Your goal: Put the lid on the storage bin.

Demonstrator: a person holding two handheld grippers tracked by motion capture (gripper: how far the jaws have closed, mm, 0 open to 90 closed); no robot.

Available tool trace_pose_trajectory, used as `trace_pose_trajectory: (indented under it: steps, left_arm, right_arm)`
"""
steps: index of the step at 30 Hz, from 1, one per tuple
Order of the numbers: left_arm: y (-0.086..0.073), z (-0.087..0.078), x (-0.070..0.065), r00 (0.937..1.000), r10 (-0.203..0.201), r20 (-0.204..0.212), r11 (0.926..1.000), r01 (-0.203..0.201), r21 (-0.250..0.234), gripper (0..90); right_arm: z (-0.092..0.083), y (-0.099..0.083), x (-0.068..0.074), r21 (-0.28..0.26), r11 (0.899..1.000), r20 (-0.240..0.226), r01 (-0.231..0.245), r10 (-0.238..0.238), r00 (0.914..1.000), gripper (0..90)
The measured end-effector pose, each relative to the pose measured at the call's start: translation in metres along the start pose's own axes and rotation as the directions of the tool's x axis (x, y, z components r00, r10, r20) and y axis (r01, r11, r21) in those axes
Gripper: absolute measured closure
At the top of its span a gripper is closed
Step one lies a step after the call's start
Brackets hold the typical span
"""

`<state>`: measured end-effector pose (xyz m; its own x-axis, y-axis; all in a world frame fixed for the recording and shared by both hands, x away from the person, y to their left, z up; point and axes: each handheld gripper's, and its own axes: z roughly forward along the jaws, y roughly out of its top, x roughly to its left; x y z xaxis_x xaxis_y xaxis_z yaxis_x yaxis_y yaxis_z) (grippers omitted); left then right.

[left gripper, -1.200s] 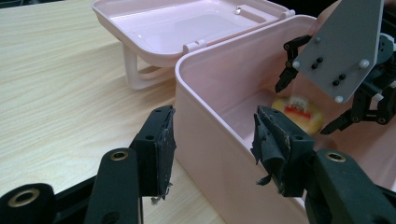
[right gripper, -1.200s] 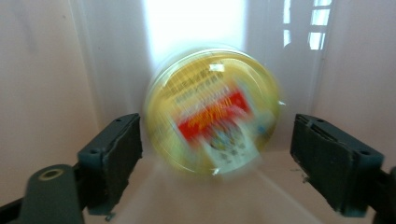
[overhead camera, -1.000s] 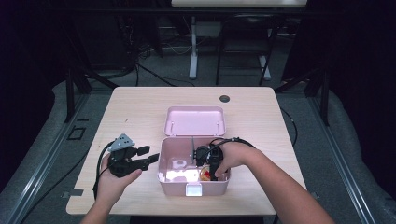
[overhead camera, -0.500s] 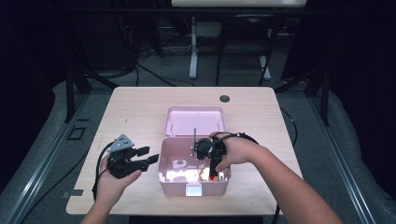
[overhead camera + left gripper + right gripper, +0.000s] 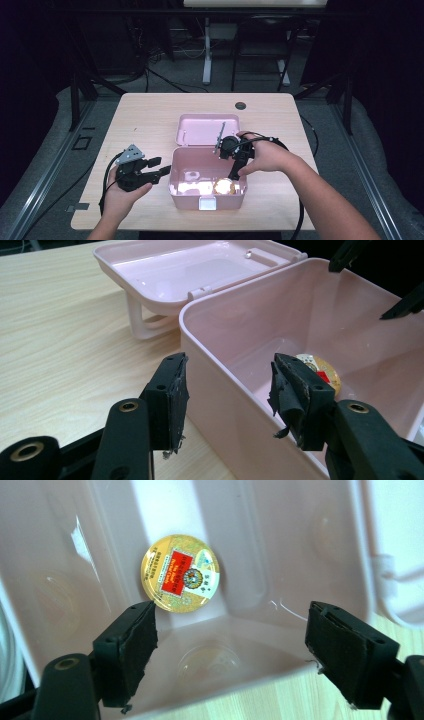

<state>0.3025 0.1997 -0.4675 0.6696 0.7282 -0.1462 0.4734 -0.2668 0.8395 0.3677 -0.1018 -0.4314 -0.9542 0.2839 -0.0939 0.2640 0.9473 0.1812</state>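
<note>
Pink box (image 5: 207, 187) sits open on the table (image 5: 150, 115), near the near edge, its lid (image 5: 207, 129) flipped back flat on the far side. A round gold tin (image 5: 223, 187) with a red label lies flat on the box floor, toward the right side, touching neither gripper.

Left hand-held gripper (image 5: 162, 167) is at the box's left wall, held level. In the left gripper view (image 5: 225, 385) its jaws straddle that wall, one outside and one inside, with gaps on both sides: open, gripping nothing.

Right hand-held gripper (image 5: 233, 173) hangs over the right part of the box, pointing down into it, above the rim. In the right gripper view (image 5: 227, 630) the jaws stand wide apart and empty, with the tin (image 5: 180, 573) well below them, nearer the left jaw. The jaws closed a little within the last second, then eased apart slightly; nothing is between them.

A small dark round disc (image 5: 240, 105) is set in the table near its far edge, well apart from the box.
</note>
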Motion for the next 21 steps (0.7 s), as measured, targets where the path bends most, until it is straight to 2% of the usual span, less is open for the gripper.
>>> trace_pose_trajectory:
  steps: [3, 6, 11, 13, 19, 21]
  left_arm:
    - [0.0, 0.0, 0.0, 1.0, 0.004, 0.003, 1.0, -0.004, -0.008, 48.2]
    - [0.002, 0.0, 0.0, 1.0, 0.004, 0.004, 0.9997, -0.004, -0.022, 47.5]
    - [0.002, 0.0, 0.0, 0.9999, 0.005, 0.011, 0.9995, -0.004, -0.03, 46.7]
    - [0.002, 0.001, 0.0, 0.9996, 0.004, 0.029, 0.9994, -0.003, -0.035, 46.7]
    - [0.002, 0.003, -0.004, 0.9998, 0.005, 0.02, 0.9998, -0.005, -0.017, 46.2]
    - [0.002, 0.003, -0.003, 0.9998, 0.004, 0.021, 0.9999, -0.004, -0.014, 50.0]
  right_arm:
    - [-0.005, -0.004, -0.002, -0.021, 0.999, 0.006, -0.024, 0.024, 0.9997, 17.7]
    - [-0.013, -0.013, -0.005, -0.053, 0.996, 0.006, -0.078, 0.079, 0.9969, 14.3]
    - [-0.017, -0.02, -0.005, -0.08, 0.993, 0.007, -0.092, 0.093, 0.9957, 13.3]
    - [-0.017, -0.023, -0.005, -0.084, 0.991, 0.001, -0.101, 0.101, 0.9948, 12.9]
    - [-0.015, -0.032, -0.008, -0.111, 0.986, 0.028, -0.125, 0.129, 0.9913, 16.1]
    - [-0.016, -0.035, -0.009, -0.122, 0.984, 0.033, -0.133, 0.138, 0.9899, 18.1]
